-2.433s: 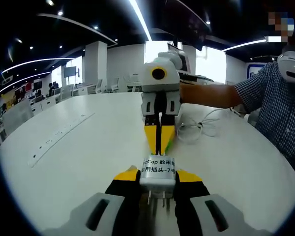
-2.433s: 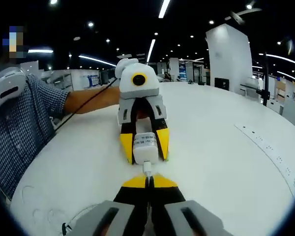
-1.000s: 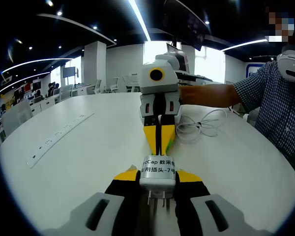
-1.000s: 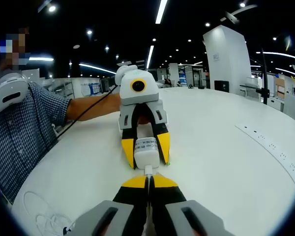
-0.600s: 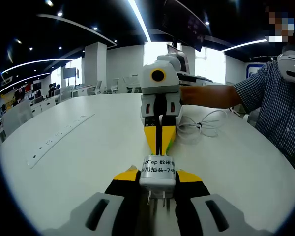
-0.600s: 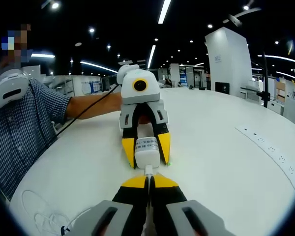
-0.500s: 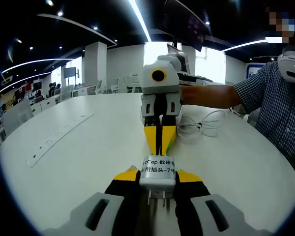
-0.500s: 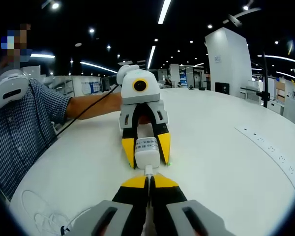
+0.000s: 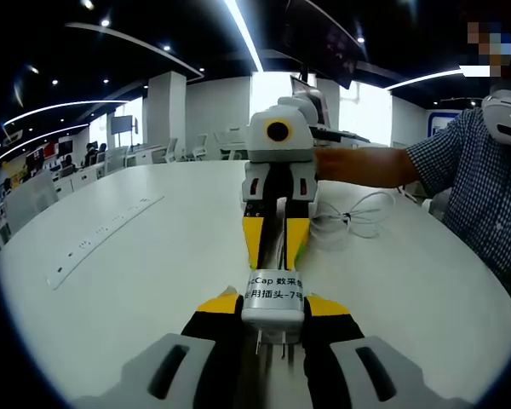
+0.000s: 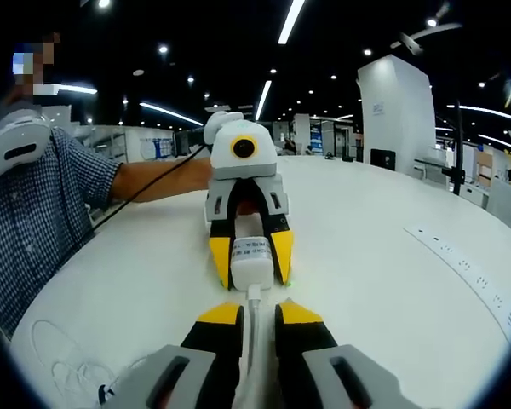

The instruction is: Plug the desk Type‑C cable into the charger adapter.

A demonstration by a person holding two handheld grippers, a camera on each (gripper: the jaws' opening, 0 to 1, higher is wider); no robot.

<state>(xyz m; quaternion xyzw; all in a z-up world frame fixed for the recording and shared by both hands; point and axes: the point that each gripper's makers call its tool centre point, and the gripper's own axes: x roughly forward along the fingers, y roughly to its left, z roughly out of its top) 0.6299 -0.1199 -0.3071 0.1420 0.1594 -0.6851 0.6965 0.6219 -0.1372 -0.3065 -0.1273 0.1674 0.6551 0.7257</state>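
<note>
The white charger adapter (image 9: 273, 298), with a printed label, sits between the yellow-tipped jaws of my left gripper (image 9: 272, 307), which is shut on it. From the right gripper view, the adapter (image 10: 250, 258) faces me in the left gripper (image 10: 251, 266). The white Type-C plug (image 10: 254, 295) sits against the adapter's face. Its cable (image 10: 252, 334) runs back between the jaws of my right gripper (image 10: 258, 313), which stand apart and open around it. In the left gripper view the right gripper (image 9: 274, 247) shows spread jaws just beyond the adapter.
A white round table (image 9: 153, 256) carries everything. The cable's slack lies coiled on it (image 9: 349, 220), (image 10: 60, 366). A long white power strip (image 9: 102, 232), (image 10: 470, 266) lies near the far side. A person's checked sleeve (image 9: 485, 187) is close by.
My right gripper's jaws, shut on the plug half a second ago, have parted. The plug stays against the adapter. The left gripper and adapter have not moved.
</note>
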